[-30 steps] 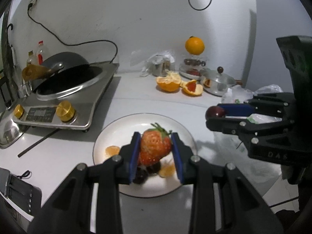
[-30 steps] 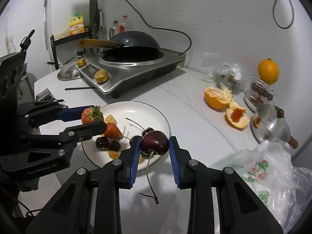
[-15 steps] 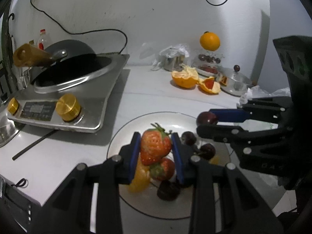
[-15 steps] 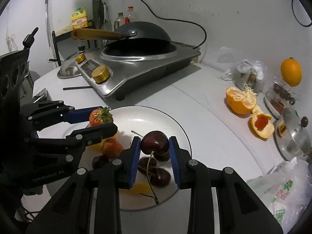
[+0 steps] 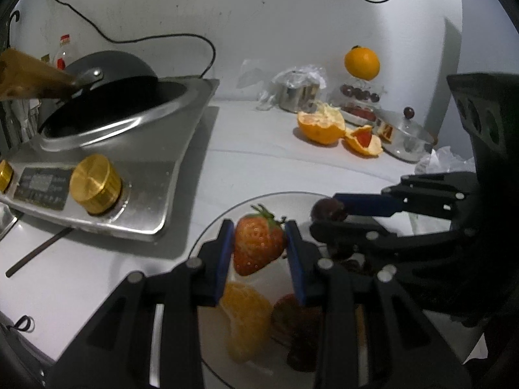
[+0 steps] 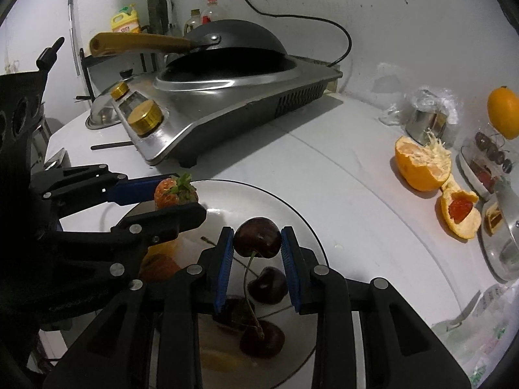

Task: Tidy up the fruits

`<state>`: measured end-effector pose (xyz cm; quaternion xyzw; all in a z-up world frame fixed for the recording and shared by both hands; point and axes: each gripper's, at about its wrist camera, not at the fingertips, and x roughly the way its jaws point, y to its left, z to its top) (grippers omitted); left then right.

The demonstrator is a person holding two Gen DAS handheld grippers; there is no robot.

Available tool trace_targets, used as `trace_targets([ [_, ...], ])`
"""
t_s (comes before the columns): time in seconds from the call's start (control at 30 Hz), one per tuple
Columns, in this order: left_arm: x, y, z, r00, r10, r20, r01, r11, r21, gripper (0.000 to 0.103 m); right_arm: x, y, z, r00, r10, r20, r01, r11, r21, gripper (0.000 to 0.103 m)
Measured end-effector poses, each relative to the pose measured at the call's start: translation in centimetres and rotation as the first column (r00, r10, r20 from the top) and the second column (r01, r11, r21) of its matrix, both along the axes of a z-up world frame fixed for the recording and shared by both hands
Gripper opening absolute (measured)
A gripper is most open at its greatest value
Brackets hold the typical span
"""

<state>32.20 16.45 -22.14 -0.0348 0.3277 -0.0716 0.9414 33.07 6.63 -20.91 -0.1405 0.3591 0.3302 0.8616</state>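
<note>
My left gripper [image 5: 259, 243] is shut on a red strawberry [image 5: 258, 247] with green leaves, held just above the white plate [image 5: 227, 217]. Under it on the plate lie an orange segment [image 5: 245, 317] and a second strawberry [image 5: 288, 308]. My right gripper [image 6: 258, 243] is shut on a dark cherry [image 6: 257, 237] whose stem hangs down, also over the plate [image 6: 259, 201]. Other dark cherries [image 6: 267, 285] lie on the plate below it. Each gripper shows in the other's view: the left gripper [image 6: 175, 197] at the left, the right gripper [image 5: 327, 217] at the right.
A steel cooker [image 6: 227, 110] with gold knobs and a black wok [image 6: 233, 42] stands left of the plate. Peeled orange halves [image 6: 421, 165], a whole orange [image 6: 502, 111], a lidded dish [image 5: 402, 136] and a plastic bag [image 6: 480, 330] sit to the right. A thin dark stick [image 5: 39, 253] lies by the cooker.
Both grippers have come forward and down toward the plate, each still holding its fruit. The plate and the fruit on it now fill more of both views.
</note>
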Motion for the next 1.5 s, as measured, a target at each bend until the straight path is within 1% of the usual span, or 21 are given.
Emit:
trace_targets([
  [0.13, 0.5, 0.7, -0.2, 1.0, -0.004, -0.025, 0.003, 0.999, -0.053, 0.034, 0.6, 0.3, -0.4, 1.0, 0.003, -0.01, -0.003, 1.0, -0.001, 0.031],
  [0.2, 0.5, 0.8, -0.1, 1.0, 0.003, -0.022, -0.004, 0.999, -0.051, 0.037, 0.7, 0.3, -0.5, 1.0, 0.002, -0.014, -0.002, 1.0, 0.002, 0.031],
  [0.3, 0.3, 0.9, 0.0, 1.0, 0.009, -0.019, -0.01, 0.998, -0.055, 0.037, 0.8, 0.4, -0.4, 1.0, -0.003, -0.016, 0.003, 1.0, 0.007, 0.031],
  [0.4, -0.2, 1.0, 0.2, 1.0, 0.017, -0.014, -0.018, 0.998, -0.055, 0.041, 0.7, 0.5, -0.2, 1.0, -0.011, -0.013, 0.011, 1.0, 0.003, 0.037],
  [0.47, -0.6, 1.3, 0.5, 1.0, 0.025, -0.01, -0.026, 0.998, -0.06, 0.052, 0.6, 0.4, 0.0, 1.0, -0.017, -0.012, 0.018, 1.0, 0.005, 0.037],
  [0.63, -1.8, 1.6, 1.6, 0.999, 0.042, 0.009, -0.041, 0.997, -0.061, 0.052, -0.3, 0.1, 0.9, 1.0, -0.025, 0.006, 0.025, 1.0, 0.01, 0.037],
  [1.0, -5.9, 0.4, 4.9, 0.995, 0.065, 0.077, -0.061, 0.997, -0.054, 0.053, -3.7, -2.6, 4.0, 0.995, -0.076, 0.067, 0.074, 0.997, 0.036, 0.038],
  [1.03, -6.3, 0.3, 5.1, 0.995, 0.068, 0.079, -0.064, 0.997, -0.052, 0.055, -4.1, -2.7, 4.2, 0.994, -0.079, 0.072, 0.076, 0.996, 0.039, 0.038],
  [1.07, -6.7, 0.1, 5.4, 0.994, 0.07, 0.082, -0.066, 0.997, -0.05, 0.064, -4.6, -3.0, 4.6, 0.994, -0.082, 0.078, 0.079, 0.996, 0.042, 0.038],
  [1.13, -7.5, -0.2, 5.8, 0.993, 0.076, 0.094, -0.071, 0.996, -0.056, 0.073, -5.4, -3.4, 5.0, 0.992, -0.085, 0.089, 0.081, 0.996, 0.047, 0.038],
  [1.5, -11.7, -2.7, 8.4, 0.986, 0.08, 0.145, -0.073, 0.996, -0.05, 0.074, -10.1, -7.0, 7.6, 0.982, -0.124, 0.145, 0.112, 0.99, 0.083, 0.038],
])
